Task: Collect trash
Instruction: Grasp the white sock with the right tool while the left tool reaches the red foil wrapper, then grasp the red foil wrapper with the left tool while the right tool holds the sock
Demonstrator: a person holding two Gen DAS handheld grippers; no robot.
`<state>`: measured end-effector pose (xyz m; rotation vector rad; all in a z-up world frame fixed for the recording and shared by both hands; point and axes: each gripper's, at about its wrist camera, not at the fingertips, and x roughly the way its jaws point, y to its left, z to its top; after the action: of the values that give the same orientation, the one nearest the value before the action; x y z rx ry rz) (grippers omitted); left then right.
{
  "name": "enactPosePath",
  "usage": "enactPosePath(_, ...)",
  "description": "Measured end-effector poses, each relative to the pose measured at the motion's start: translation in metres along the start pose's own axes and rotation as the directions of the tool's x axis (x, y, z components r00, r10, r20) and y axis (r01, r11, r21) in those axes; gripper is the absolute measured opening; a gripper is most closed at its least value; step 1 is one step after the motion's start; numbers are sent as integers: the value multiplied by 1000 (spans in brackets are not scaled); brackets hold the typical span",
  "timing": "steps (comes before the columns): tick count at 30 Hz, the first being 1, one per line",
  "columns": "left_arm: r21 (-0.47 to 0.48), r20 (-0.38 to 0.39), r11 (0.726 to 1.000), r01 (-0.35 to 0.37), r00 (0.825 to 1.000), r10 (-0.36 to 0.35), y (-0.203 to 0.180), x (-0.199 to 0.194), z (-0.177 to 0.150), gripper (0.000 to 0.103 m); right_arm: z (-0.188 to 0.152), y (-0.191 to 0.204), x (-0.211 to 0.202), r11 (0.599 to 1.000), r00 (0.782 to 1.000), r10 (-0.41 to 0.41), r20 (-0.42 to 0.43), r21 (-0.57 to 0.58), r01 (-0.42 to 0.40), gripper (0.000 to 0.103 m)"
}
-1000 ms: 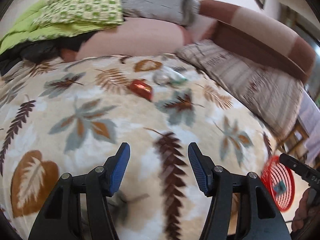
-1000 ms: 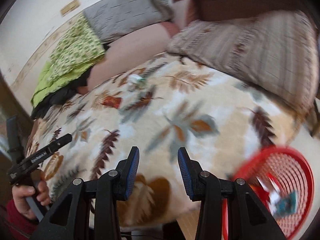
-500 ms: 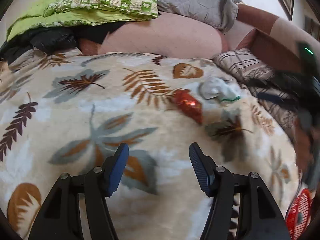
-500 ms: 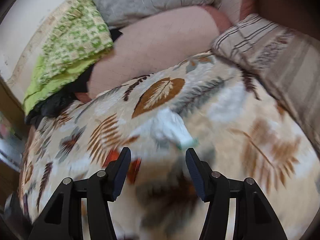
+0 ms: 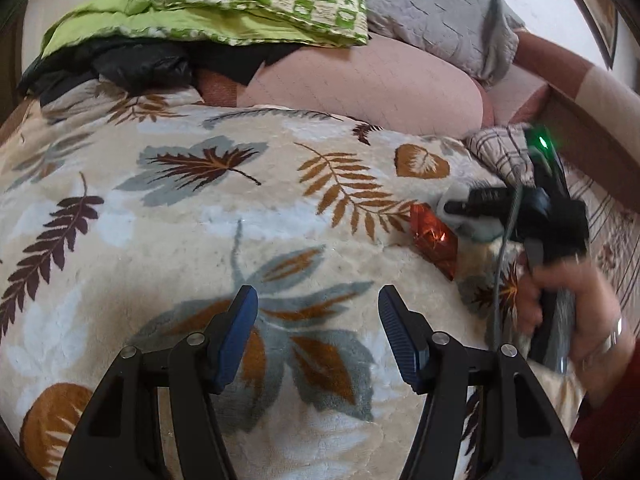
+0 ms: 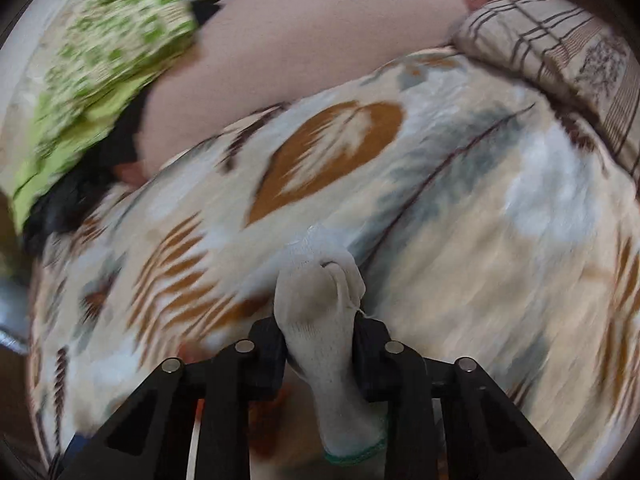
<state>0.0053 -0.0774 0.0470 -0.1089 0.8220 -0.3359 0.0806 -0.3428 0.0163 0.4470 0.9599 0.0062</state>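
White sock (image 6: 320, 320) with green cuff being pinched in right tongs (image 6: 320, 340) over the bed's leaf blanket (image 5: 200, 240), red foil wrapper (image 5: 434, 240) lying near the bed's right edge, left tongs (image 5: 318, 320) hanging spread, right view blurring.

Home bedroom: blanket (image 5: 200, 240), pillows (image 5: 360, 84).

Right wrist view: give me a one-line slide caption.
Right gripper clamped on a white knit glove with green-trimmed cuff, above the leaf-patterned blanket.
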Motion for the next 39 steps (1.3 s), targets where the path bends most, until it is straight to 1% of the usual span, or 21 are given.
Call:
enactPosePath(3, -42, 1, 999, 7, 1000, -7, 8, -2, 2, 62, -32, 25, -12, 997, 998, 62, -26, -45, -63, 27)
enactPosePath(5, -59, 2, 998, 6, 1000, -6, 12, -3, 3, 62, -58, 37, -19, 990, 988, 136, -70, -27, -139, 27)
enactPosePath(8, -105, 2, 994, 17, 1000, -17, 23, -4, 5, 62, -91, 45, -33, 979, 973, 204, -110, 1, -205, 27)
enactPosePath(10, -123, -7, 992, 27, 1000, -28, 27, -3, 6, 62, -107, 43, -44, 964, 956, 265, -124, 53, -260, 26)
enactPosePath(11, -131, -12, 991, 33, 999, -35, 29, -3, 7, 62, -112, 42, -52, 963, 958, 266, -109, 72, -260, 26)
enactPosePath(13, -155, -33, 985, 72, 996, -78, 33, 0, 6, 62, -116, 34, -83, 971, 973, 227, -33, 91, -223, 26)
enactPosePath(15, -161, -60, 981, 106, 991, -116, 31, 4, 5, 62, -119, 28, -109, 974, 981, 192, 36, 113, -195, 26)
enactPosePath(17, -153, -101, 979, 133, 984, -150, 22, 10, -1, 62, -125, 22, -134, 973, 980, 168, 102, 142, -182, 26)
enactPosePath(19, -133, -117, 980, 145, 980, -161, 12, 11, -7, 62, -135, 18, -152, 973, 979, 140, 150, 164, -164, 27)
enactPosePath(21, -89, -128, 984, 154, 978, -164, -3, 12, -13, 62, -139, 18, -158, 973, 978, 121, 170, 176, -151, 27)
enactPosePath(23, -53, -143, 987, 151, 977, -157, -13, 15, -18, 62, -140, 20, -158, 976, 977, 119, 175, 157, -148, 27)
enactPosePath(25, -38, -157, 987, 155, 975, -159, -23, 22, -23, 62, -139, 23, -158, 980, 977, 108, 185, 148, -137, 27)
enactPosePath(27, -22, -149, 988, 153, 977, -155, -30, 27, -25, 62, -138, 27, -157, 982, 975, 105, 195, 137, -133, 27)
enactPosePath(29, 18, -132, 989, 150, 980, -146, -37, 30, -25, 62, -136, 28, -156, 983, 974, 104, 201, 129, -131, 27)
enactPosePath(31, 36, -129, 987, 158, 980, -153, -39, 34, -25, 62, -138, 27, -156, 986, 975, 100, 200, 114, -125, 27)
enactPosePath(32, 31, -131, 986, 165, 979, -159, -38, 35, -24, 58, -139, 27, -155, 988, 976, 86, 199, 109, -110, 27)
enactPosePath(35, 22, -140, 979, 204, 970, -199, -38, 40, -20, 44, -140, 24, -157, 989, 977, 79, 198, 105, -101, 27)
enactPosePath(37, 30, -143, 978, 205, 970, -199, -42, 43, -20, 44, -141, 24, -159, 992, 977, 55, 206, 96, -76, 27)
enactPosePath(39, 41, -152, 978, 204, 969, -196, -47, 46, -20, 49, -142, 23, -162, 994, 976, 37, 216, 94, -58, 27)
